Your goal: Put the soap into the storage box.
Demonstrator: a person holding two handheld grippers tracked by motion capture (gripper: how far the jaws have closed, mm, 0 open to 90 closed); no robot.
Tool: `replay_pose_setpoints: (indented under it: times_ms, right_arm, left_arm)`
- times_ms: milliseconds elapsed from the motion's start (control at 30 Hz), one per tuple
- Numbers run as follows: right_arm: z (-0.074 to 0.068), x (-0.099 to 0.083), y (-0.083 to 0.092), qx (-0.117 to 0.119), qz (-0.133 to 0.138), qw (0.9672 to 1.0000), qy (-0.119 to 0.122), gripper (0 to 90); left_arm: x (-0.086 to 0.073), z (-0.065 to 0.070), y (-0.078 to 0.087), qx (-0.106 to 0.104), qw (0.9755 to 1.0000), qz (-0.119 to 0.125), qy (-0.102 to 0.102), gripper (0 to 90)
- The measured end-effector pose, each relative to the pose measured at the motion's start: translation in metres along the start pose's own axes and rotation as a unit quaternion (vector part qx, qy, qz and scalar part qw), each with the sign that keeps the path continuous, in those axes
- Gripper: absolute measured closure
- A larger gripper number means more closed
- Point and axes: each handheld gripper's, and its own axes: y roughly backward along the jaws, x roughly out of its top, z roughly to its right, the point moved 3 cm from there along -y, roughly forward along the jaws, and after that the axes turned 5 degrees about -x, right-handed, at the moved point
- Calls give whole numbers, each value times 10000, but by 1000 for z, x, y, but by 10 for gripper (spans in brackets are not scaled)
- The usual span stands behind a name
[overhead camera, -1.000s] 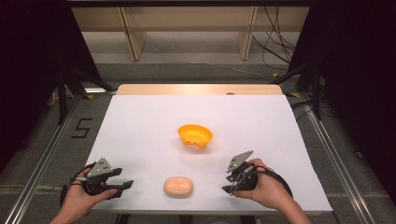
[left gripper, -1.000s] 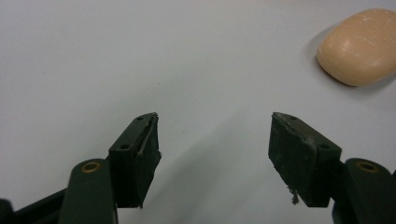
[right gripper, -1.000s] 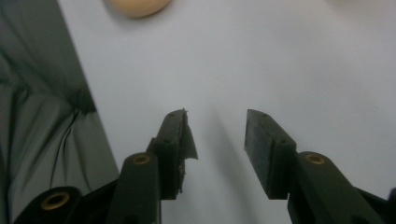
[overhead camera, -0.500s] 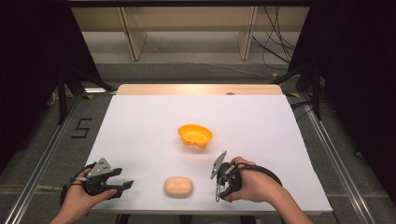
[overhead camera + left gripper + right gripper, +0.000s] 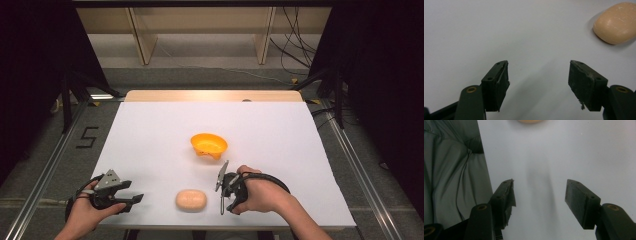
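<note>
On the counter (image 5: 150,130), a bowl (image 5: 209,145) sits near the middle, and a rounded bar of soap (image 5: 191,200) lies nearer the person's edge, in front of the bowl and slightly to its left, well apart from it. The left gripper (image 5: 131,199) rests at the near left of the counter, to the left of the soap, its fingers (image 5: 496,85) aimed toward it. The right gripper (image 5: 220,192) is just right of the soap and in front of the bowl, between the two.
</note>
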Motion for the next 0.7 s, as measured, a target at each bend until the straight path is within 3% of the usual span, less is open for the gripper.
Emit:
replay_pose_setpoints:
  times_ms: [67,100,133,300,433,467,700]
  right_arm:
    - [-2,4,0,21,-85,9999,-122,404]
    - [1,5,-2,12,-32,10000,28,403]
    - [0,5,-2,48,-65,9999,-81,402]
    - [3,11,-8,76,-75,9999,92,395]
    - [0,14,-9,113,-160,9998,-79,392]
    - [2,15,-11,123,-98,9999,54,391]
    - [2,20,-11,117,-81,9999,-3,388]
  left_arm:
    - [0,0,0,34,10000,34,-14,324]
    - [0,0,0,-7,10000,35,-22,324]
    - [1,0,0,5,10000,39,-19,324]
    - [1,0,0,-20,10000,13,-30,323]
    - [1,0,0,-14,10000,43,-35,321]
    - [1,0,0,-14,10000,53,-33,320]
    - [1,0,0,-6,10000,32,-42,318]
